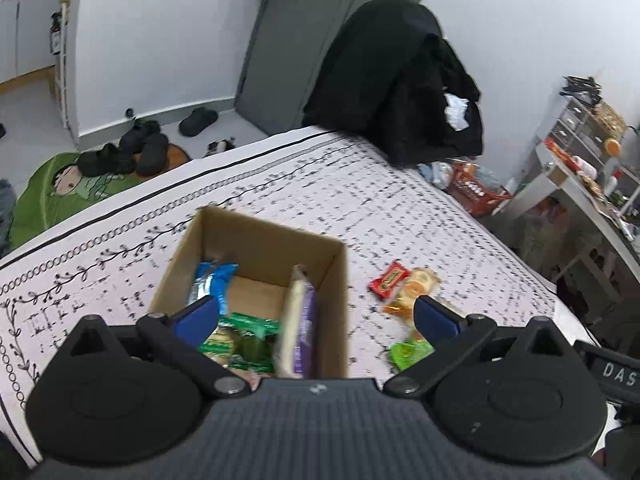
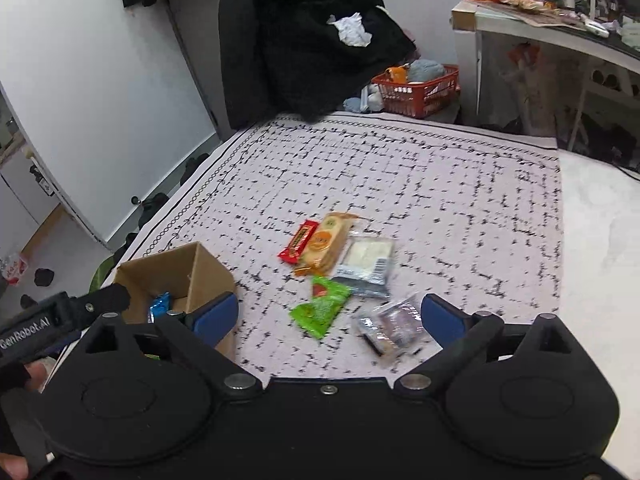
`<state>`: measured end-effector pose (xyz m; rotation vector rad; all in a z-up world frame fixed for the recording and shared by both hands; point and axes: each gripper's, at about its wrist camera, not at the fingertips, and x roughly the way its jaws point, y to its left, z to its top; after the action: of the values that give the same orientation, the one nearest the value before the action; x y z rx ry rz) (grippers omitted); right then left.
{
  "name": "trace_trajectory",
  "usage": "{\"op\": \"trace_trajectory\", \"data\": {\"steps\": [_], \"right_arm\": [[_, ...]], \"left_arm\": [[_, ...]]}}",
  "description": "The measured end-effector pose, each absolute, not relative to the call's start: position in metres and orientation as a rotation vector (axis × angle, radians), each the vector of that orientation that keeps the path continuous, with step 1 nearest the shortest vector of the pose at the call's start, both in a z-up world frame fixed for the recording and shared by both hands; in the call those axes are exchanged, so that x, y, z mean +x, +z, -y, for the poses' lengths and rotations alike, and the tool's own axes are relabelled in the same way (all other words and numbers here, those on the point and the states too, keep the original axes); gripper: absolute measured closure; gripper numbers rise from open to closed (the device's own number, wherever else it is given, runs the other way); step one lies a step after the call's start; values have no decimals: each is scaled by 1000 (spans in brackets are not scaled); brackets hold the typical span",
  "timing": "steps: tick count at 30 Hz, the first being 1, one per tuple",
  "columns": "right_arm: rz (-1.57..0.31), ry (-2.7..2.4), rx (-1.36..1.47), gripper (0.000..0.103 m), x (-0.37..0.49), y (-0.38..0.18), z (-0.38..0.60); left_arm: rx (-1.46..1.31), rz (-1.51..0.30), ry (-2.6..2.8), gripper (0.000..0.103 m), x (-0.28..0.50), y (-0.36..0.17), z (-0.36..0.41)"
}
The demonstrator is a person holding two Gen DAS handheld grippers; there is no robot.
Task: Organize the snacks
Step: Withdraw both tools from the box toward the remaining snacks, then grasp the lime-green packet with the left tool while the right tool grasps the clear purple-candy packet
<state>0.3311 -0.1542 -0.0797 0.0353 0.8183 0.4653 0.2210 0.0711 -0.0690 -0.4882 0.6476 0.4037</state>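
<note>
An open cardboard box [image 1: 260, 240] stands on the patterned tablecloth [image 1: 360, 184], with a blue packet [image 1: 212, 280], a green packet [image 1: 244, 336] and a purple packet [image 1: 302, 320] inside. My left gripper [image 1: 316, 314] hovers open over the box's near side, holding nothing. To the right of the box [image 2: 176, 268] lie a red bar [image 2: 298, 242], an orange cracker pack [image 2: 324, 246], a silver-white pack [image 2: 366, 266], a green packet [image 2: 320, 308] and a clear packet [image 2: 390, 326]. My right gripper [image 2: 328, 314] is open above the green and clear packets, not touching them.
A black coat [image 2: 304, 40] hangs over a chair at the table's far edge. Behind it sits a red basket [image 2: 420, 92], and a cluttered white desk [image 2: 540, 32] stands at the right. Shoes [image 1: 136, 148] lie on the floor left of the table.
</note>
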Motion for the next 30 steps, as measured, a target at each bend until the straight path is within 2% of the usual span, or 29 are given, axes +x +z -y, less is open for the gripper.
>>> {"op": "trace_trajectory", "data": {"steps": [24, 30], "right_arm": [[-887, 451, 143, 5, 353, -107, 225], [-943, 446, 194, 10, 365, -127, 229]], "left_arm": [[-378, -690, 249, 0, 253, -70, -7], [-357, -722, 214, 1, 266, -82, 10]]}}
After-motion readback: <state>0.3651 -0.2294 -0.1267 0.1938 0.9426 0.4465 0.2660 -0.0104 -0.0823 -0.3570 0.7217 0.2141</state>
